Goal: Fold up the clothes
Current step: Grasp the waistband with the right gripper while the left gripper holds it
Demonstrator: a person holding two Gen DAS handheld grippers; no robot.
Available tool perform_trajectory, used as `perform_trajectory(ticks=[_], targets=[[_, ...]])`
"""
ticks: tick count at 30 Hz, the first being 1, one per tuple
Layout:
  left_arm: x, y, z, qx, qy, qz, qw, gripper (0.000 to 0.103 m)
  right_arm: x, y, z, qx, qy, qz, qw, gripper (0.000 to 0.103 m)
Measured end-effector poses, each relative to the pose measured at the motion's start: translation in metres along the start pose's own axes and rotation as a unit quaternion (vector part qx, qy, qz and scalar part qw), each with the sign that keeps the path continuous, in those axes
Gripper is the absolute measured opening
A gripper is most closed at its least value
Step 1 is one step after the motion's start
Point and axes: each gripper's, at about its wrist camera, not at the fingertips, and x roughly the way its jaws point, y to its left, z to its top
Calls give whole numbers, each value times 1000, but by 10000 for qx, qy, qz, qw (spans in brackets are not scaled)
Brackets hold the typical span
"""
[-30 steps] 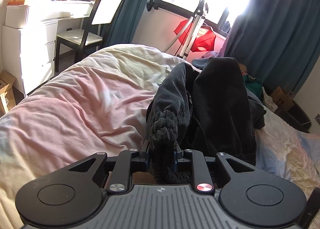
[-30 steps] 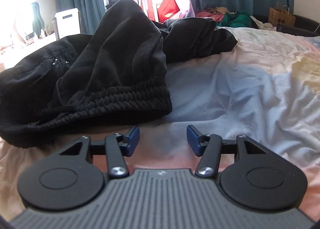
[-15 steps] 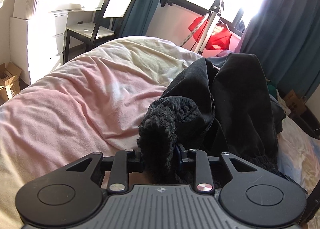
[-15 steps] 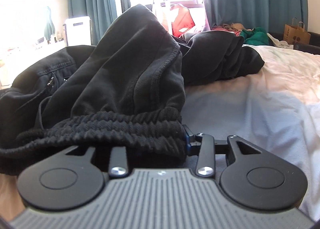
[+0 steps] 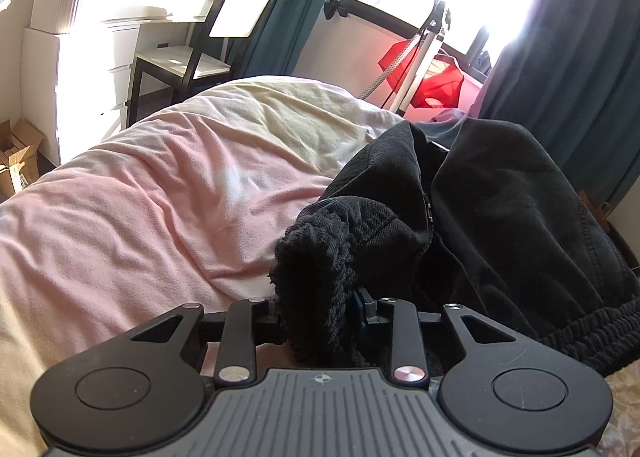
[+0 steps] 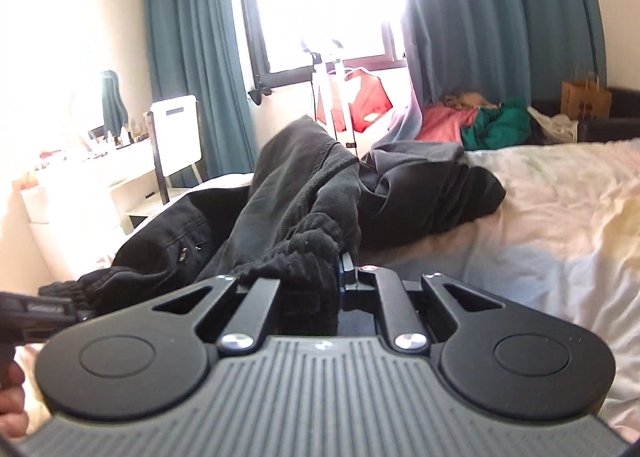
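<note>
A black garment (image 5: 500, 209) with a ribbed elastic band lies bunched on the bed. My left gripper (image 5: 320, 309) is shut on a thick wad of that band (image 5: 316, 253), low over the pink cover. In the right wrist view the same garment (image 6: 296, 185) rises in a ridge, and a zip pocket shows on its left side. My right gripper (image 6: 316, 277) is shut on another stretch of the band, held up off the bed. The cloth hides its left fingertip. A person's hand (image 6: 10, 397) shows at the left edge.
The bed cover (image 5: 140, 197) is pink and cream, and paler on the right (image 6: 560, 217). A chair (image 5: 192, 57), white drawers (image 5: 80, 57) and a cardboard box (image 5: 16, 153) stand beside the bed. A red garment (image 5: 424, 73) hangs by the window. Loose clothes (image 6: 480, 125) and a paper bag (image 6: 586, 101) lie at the far side.
My right gripper went from open and empty in front of the band to shut on it, then rose with it off the bed. My left gripper kept its hold and sank slightly.
</note>
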Motion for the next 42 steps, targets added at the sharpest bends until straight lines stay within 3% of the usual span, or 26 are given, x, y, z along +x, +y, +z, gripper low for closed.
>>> perform_trajectory(ticks=[3, 5, 7, 10, 13, 18, 21, 22, 24, 27, 29, 31, 34, 35, 37, 42], targets=[[-9, 2, 1, -133, -40, -179, 9997, 31, -40, 15, 3, -390, 75, 15, 9992, 11], [-15, 3, 1, -210, -50, -251, 9995, 31, -54, 20, -4, -461, 360, -40, 9983, 12], [-15, 3, 0, -177, -35, -174, 9997, 31, -56, 20, -23, -263, 832, -16, 9962, 12], [-14, 4, -2, -115, -11, -2, 9999, 31, -40, 16, -62, 106, 1898, 82, 9817, 13], [-12, 9, -3, -138, 31, 84, 9999, 31, -36, 13, -78, 393, 2386, 115, 9702, 15], [-15, 13, -3, -230, 101, 90, 9996, 32, -59, -11, -50, 781, 2059, 501, 9742, 22], [-22, 14, -3, -357, 103, 36, 9993, 32, -72, -26, -37, 907, 2077, 832, 9704, 29], [-26, 13, -3, -374, 105, 23, 9992, 32, -77, -32, -35, 1038, 2038, 973, 9686, 34], [-34, 12, -2, -415, 96, 6, 9991, 32, -86, -45, -31, 1409, 1873, 1196, 9648, 64], [-48, 15, 1, -536, 13, -58, 9985, 42, -84, -56, -31, 1859, 1688, 1324, 9589, 81], [-55, 18, 3, -641, -90, -139, 9978, 67, -70, -55, -38, 1948, 1833, 1253, 9554, 81], [-60, 19, 5, -759, -201, -198, 9967, 76, -54, -60, -51, 2414, 2060, 1260, 9399, 81], [-54, 16, 7, -612, -289, -183, 9975, 81, -31, -77, -78, 3642, 2321, 1247, 8933, 80], [-50, 14, 6, -553, -289, -47, 9980, 81, -25, -81, -84, 3882, 2342, 1213, 8830, 80], [-40, 12, 2, -527, -271, 271, 9979, 81, -18, -83, -89, 4039, 2334, 1143, 8771, 76], [-14, 8, -5, -313, -134, 486, 9982, 76, -5, -76, -92, 3953, 2293, 1245, 8807, 72]])
